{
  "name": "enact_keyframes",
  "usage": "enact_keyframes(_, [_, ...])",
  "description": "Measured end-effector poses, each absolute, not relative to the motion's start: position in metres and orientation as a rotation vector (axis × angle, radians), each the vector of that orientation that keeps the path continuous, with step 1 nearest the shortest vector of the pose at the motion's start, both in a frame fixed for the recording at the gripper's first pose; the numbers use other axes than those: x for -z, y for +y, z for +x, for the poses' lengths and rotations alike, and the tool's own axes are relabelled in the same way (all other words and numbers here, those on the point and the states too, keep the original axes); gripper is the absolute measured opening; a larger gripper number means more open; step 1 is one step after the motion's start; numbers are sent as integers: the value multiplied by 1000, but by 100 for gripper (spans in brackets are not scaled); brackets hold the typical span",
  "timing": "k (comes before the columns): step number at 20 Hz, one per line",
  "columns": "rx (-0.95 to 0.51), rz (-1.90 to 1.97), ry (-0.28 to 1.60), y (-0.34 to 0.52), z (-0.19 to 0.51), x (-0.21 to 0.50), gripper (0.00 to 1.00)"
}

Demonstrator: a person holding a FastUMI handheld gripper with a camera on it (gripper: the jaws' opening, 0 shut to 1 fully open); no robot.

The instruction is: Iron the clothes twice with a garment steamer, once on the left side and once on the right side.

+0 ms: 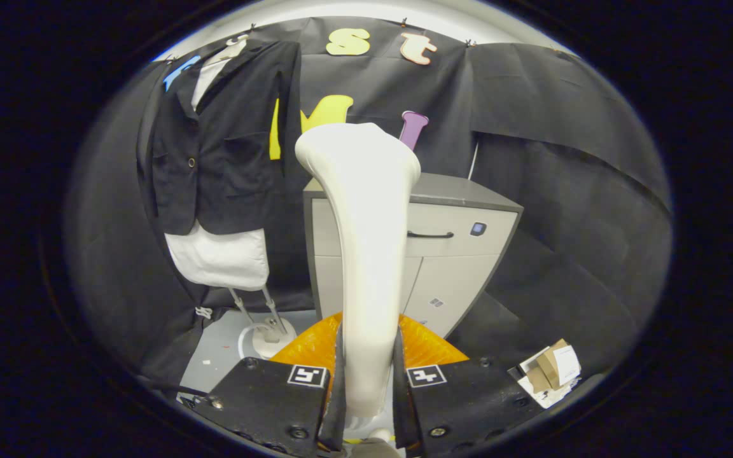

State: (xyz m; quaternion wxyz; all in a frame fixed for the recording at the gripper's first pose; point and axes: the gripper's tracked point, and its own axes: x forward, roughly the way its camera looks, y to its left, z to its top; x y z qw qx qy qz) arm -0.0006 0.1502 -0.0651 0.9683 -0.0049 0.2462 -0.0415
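The tongs point(367, 388) are closed on the handle of the white garment steamer point(366, 254), both fingers pressing its sides; the steamer rises straight ahead between them. Its orange base point(430, 346) shows just behind the fingers, mostly covered by them. Beyond it stands a grey cabinet point(462, 242) with a dark handle, partly hidden by the steamer. Ahead and to the left, a dark jacket point(226, 146) over a white shirt point(220, 257) hangs on a stand point(271, 331) on the grey floor point(226, 346). To the right of the fingers lie small cardboard boxes point(551, 372), hard to make out. Black cloth point(564, 191) walls the booth.
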Motion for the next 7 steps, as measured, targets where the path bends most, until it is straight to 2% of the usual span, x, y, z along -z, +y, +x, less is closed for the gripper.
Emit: enact_keyframes(7, [20,47,504,93,-34,69,33])
